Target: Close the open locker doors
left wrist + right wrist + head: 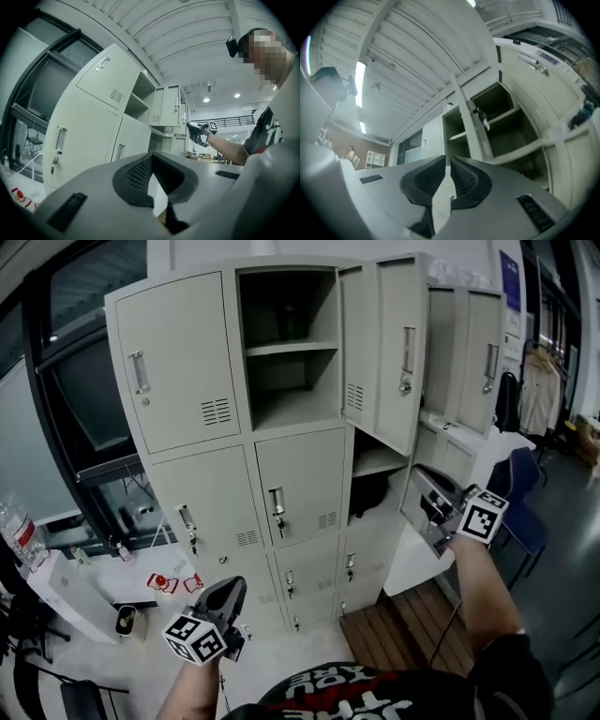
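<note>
Jaws pressed together and empty on both tools: the left gripper (232, 587) hangs low and near, in front of the closed lower-left doors of the grey locker (202, 488). The right gripper (420, 474) sits higher at the right, near the swung-out upper doors (398, 352) and the open compartments (291, 381).

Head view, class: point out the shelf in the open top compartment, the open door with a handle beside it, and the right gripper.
shelf (291, 349), head view, front edge.
open door (392, 413), head view, bare panel below the handle.
right gripper (424, 479), head view, between its fingertips.
</note>
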